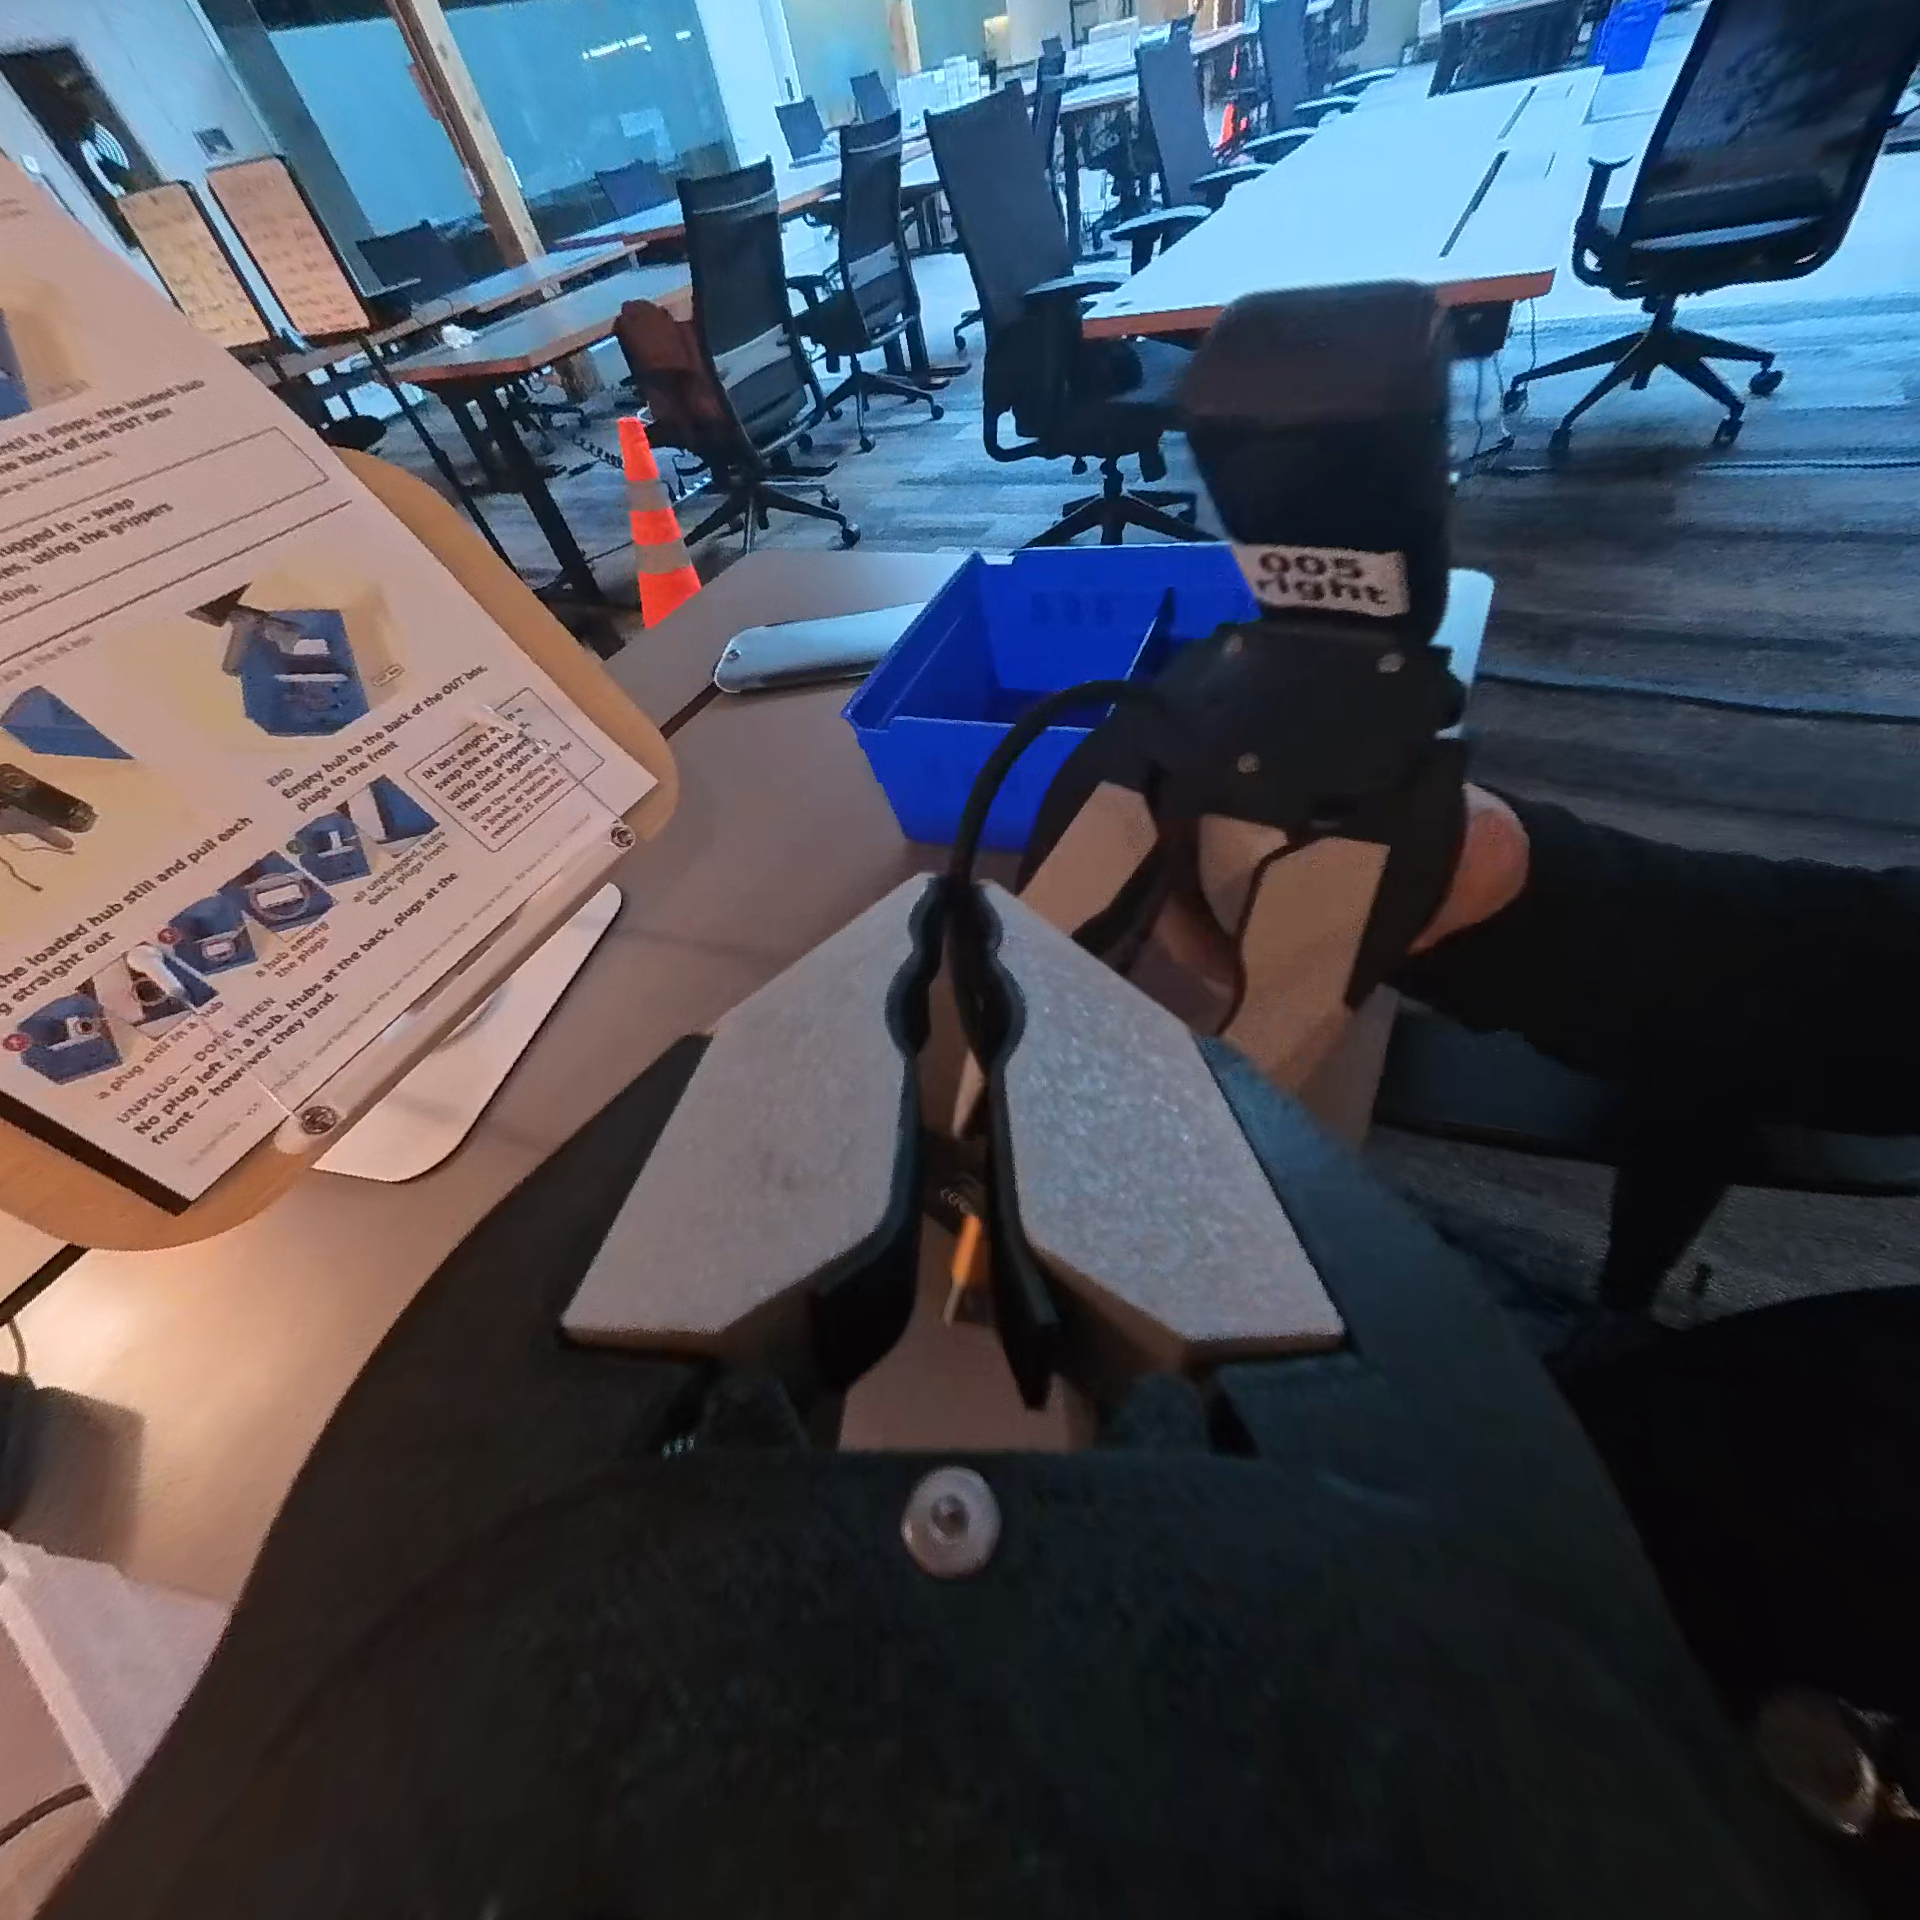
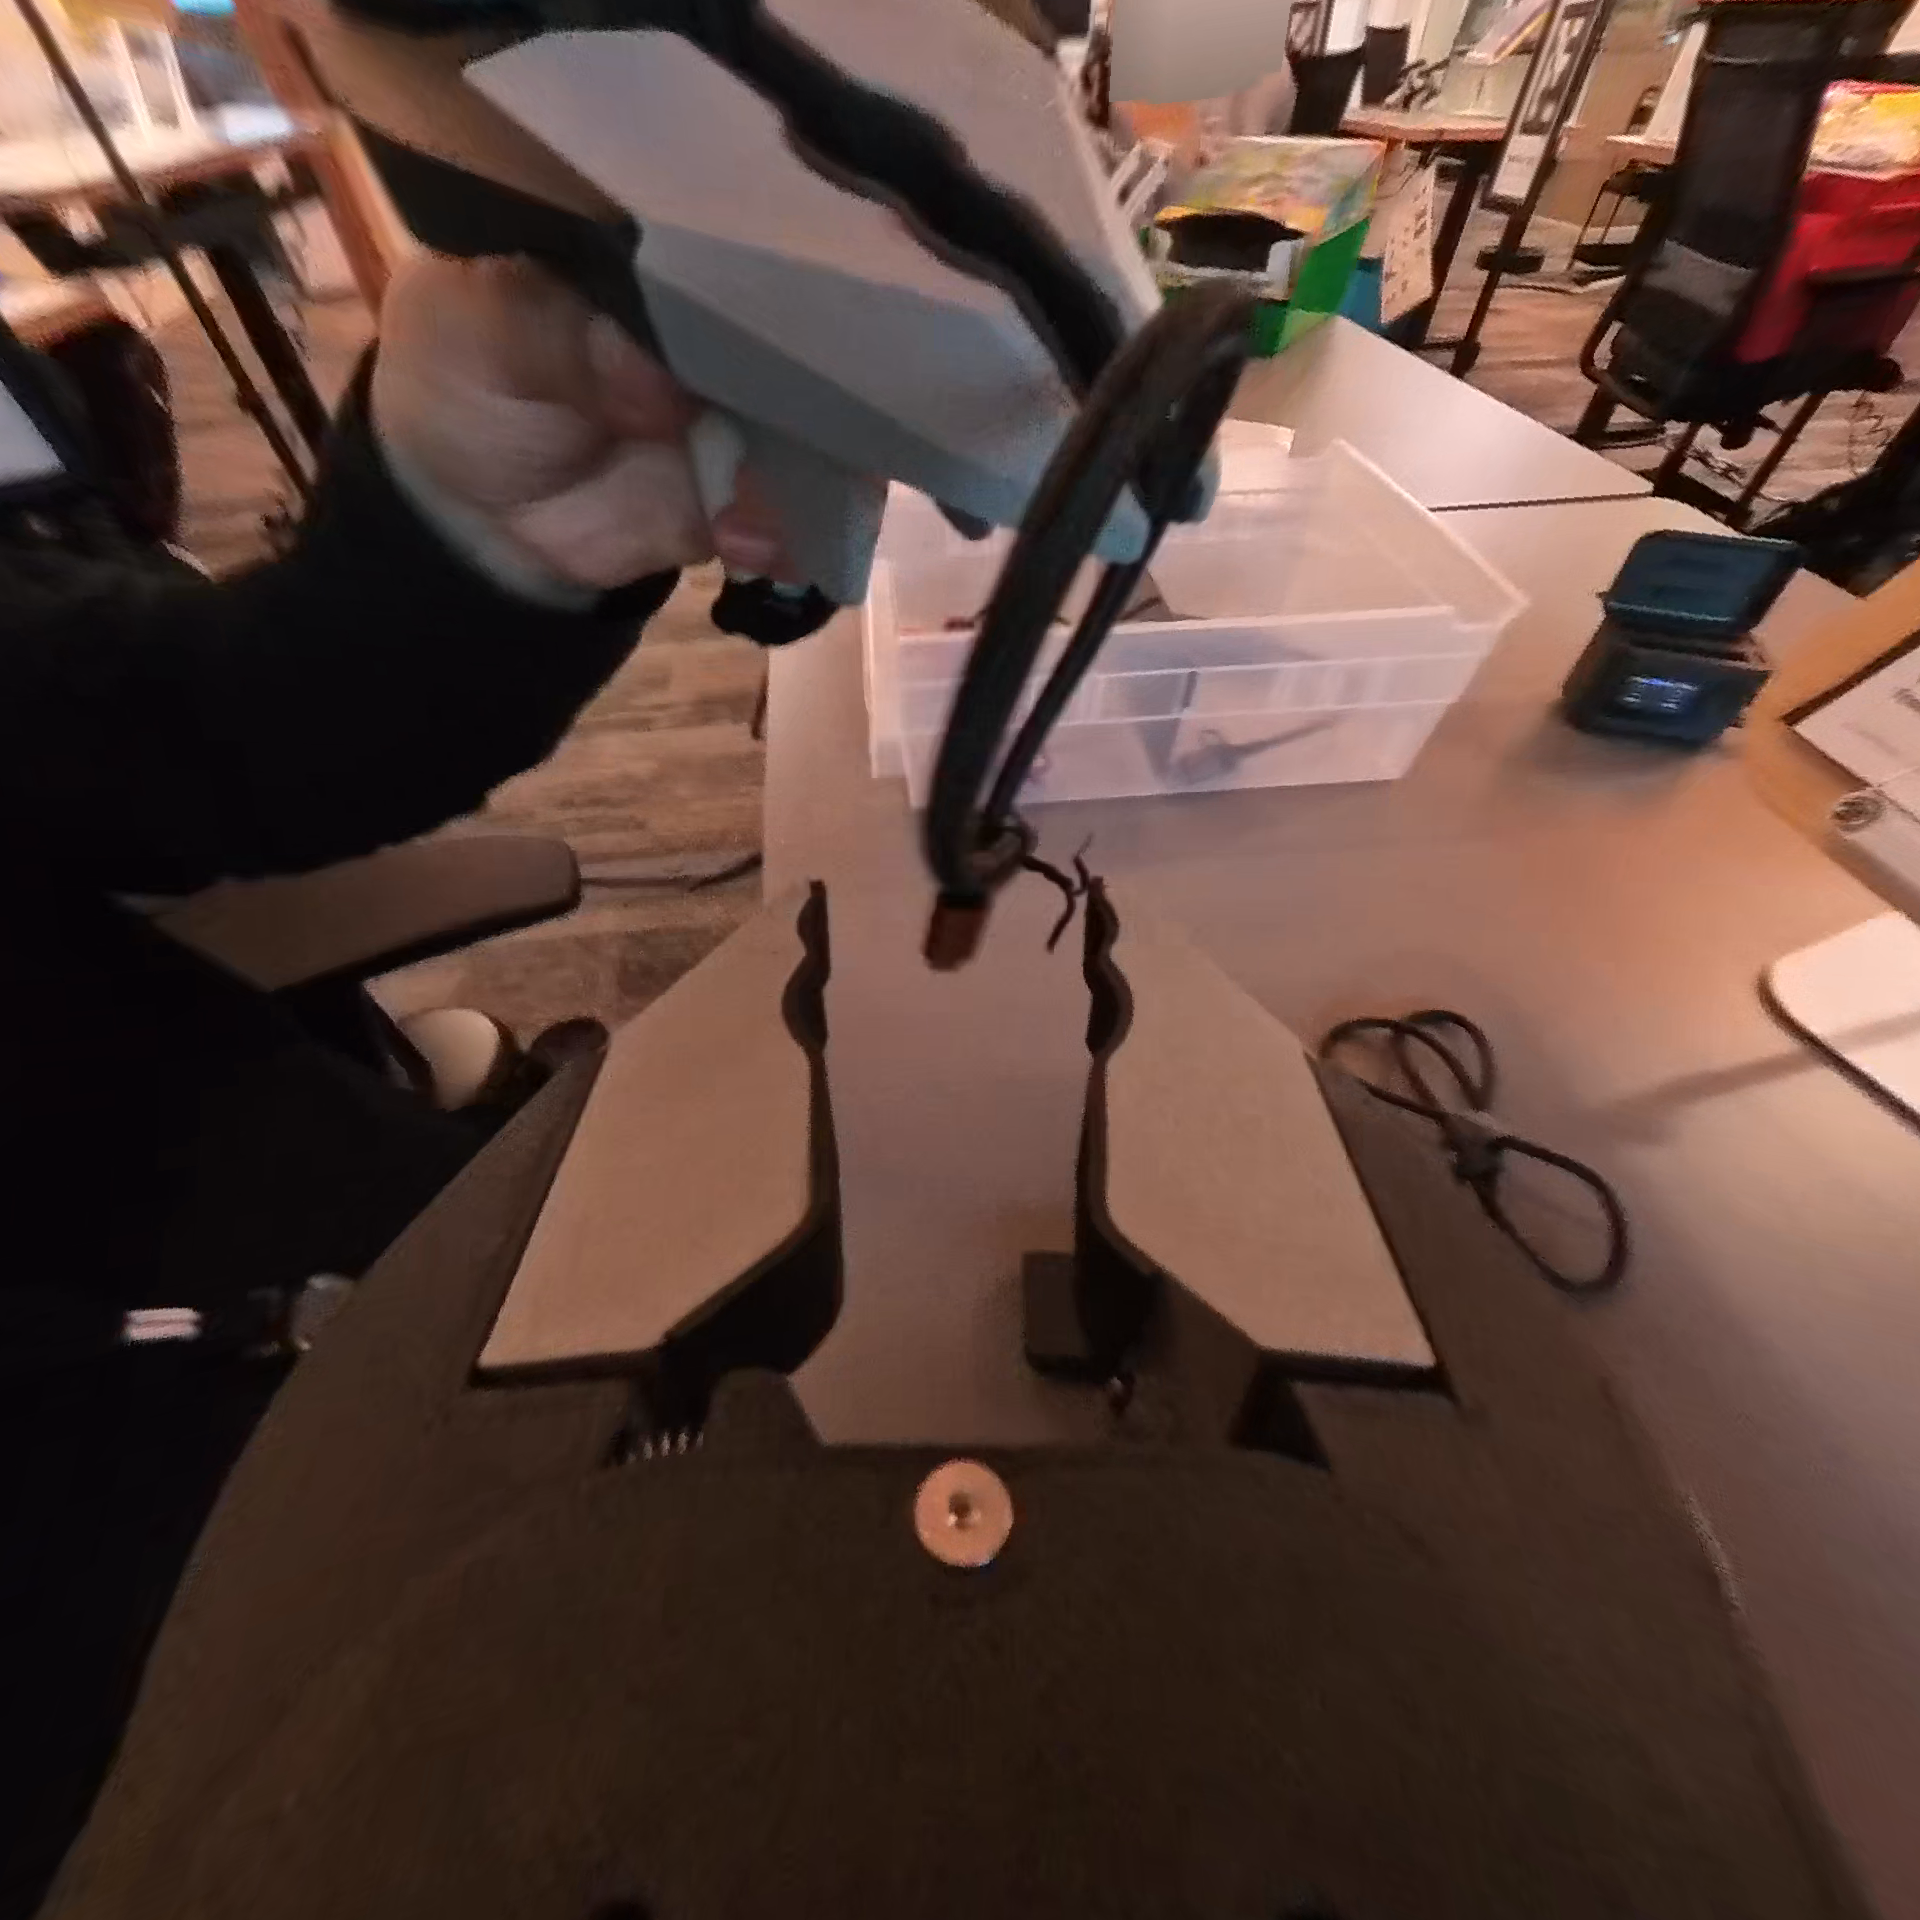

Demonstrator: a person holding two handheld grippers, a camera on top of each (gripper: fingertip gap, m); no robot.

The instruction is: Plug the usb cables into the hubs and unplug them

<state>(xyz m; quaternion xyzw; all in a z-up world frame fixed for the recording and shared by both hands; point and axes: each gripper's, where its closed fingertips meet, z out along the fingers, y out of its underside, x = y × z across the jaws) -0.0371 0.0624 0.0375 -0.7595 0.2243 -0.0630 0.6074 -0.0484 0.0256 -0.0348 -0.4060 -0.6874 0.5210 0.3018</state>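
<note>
Open-plan office: desks (image 1: 1340, 223), swivel chairs (image 1: 1049, 301).

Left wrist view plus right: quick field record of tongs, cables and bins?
left tongs: shut on black cable
held cable: coiled loop hanging from left tongs, plug end down, above the table
right tongs: open, empty, just below the plug
spare cable: bundled, lying on table
blue bin: on table, no contents visible
clear bin: on table
hub: none visible

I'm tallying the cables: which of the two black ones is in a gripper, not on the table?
The looped cable hanging from the left gripper, which is shut on it. The other cable, tied in a bundle, lies on the table beside the open right gripper.
</note>
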